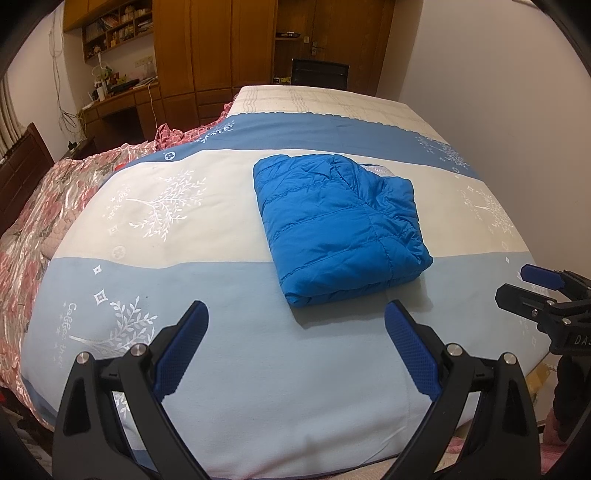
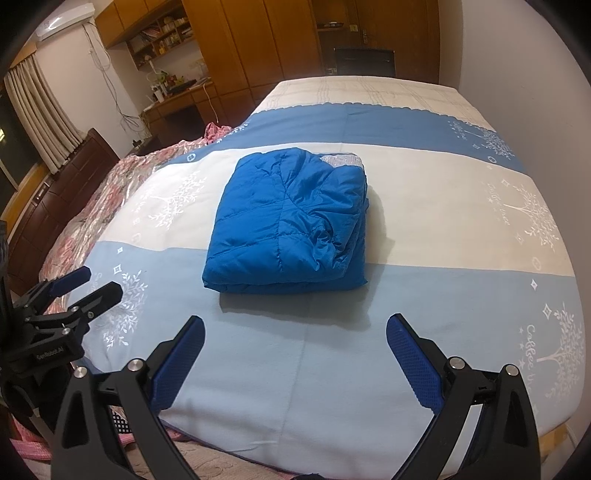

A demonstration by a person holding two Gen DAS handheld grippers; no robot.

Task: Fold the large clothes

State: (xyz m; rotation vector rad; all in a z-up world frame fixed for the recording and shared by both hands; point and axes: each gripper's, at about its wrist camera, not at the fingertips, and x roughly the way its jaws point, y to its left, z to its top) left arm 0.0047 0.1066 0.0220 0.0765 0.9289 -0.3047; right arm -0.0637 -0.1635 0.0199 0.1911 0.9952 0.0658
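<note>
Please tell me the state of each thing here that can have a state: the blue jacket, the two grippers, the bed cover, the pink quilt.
Blue jacket: folded into a compact bundle, lying on the bed cover, touched by no gripper.
Left gripper: open, empty, short of the jacket.
Right gripper: open, empty, short of the jacket.
Bed cover: spread flat.
Pink quilt: crumpled at the bed's side.

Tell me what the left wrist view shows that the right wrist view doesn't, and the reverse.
Only the left wrist view: the right tongs seen from the side at the right edge.

Only the right wrist view: the curtain, the air conditioner on the wall, and the left tongs seen from the side.

Both: the folded blue jacket on the bed, the floral quilt, the wooden wardrobe. Both tongs are open and empty.
</note>
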